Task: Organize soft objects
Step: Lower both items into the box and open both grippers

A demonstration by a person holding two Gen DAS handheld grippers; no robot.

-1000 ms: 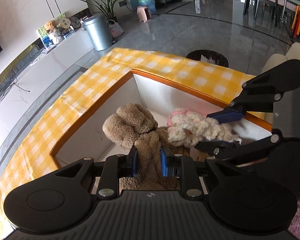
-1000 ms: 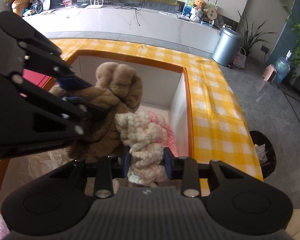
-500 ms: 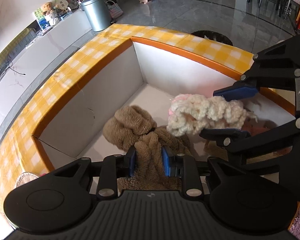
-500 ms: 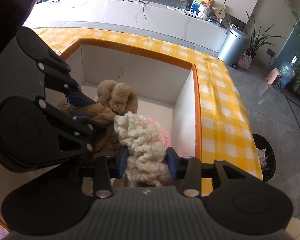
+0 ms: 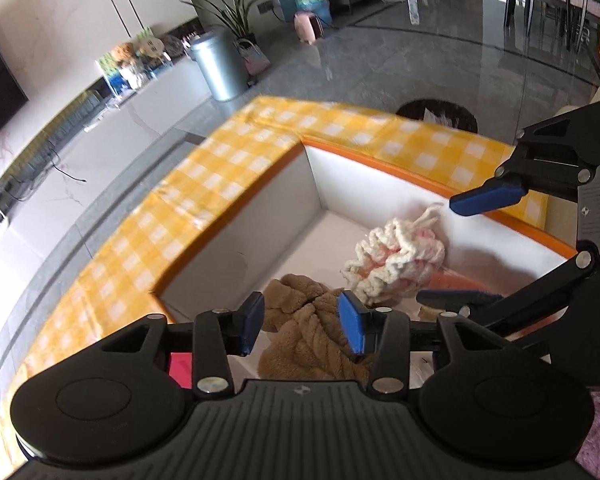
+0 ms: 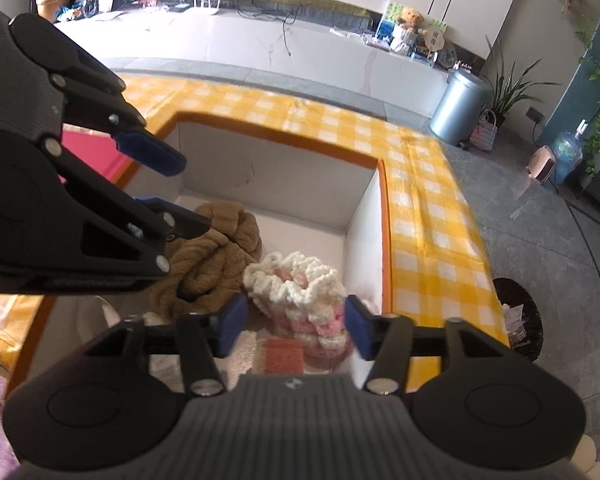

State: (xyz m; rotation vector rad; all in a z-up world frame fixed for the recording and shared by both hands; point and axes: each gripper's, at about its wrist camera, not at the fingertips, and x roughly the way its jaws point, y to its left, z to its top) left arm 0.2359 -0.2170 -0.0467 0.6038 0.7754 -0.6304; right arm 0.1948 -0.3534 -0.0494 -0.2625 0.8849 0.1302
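Down on the white floor of the yellow-checked storage box [image 5: 236, 184], the brown fleece item [image 5: 308, 340] and the cream-and-pink knitted item [image 6: 300, 296] lie side by side, touching, the knit nearer the right-hand wall. Each sits just below its own tongs: the left gripper [image 5: 302, 328] over the fleece, whose length runs toward that gripper, and the right gripper [image 6: 292, 324] over the knit. Both pairs of jaws have just been opening and now stand spread, pads off the cloth. A second ago each pinched its item in mid-air; now both items rest released in the box.
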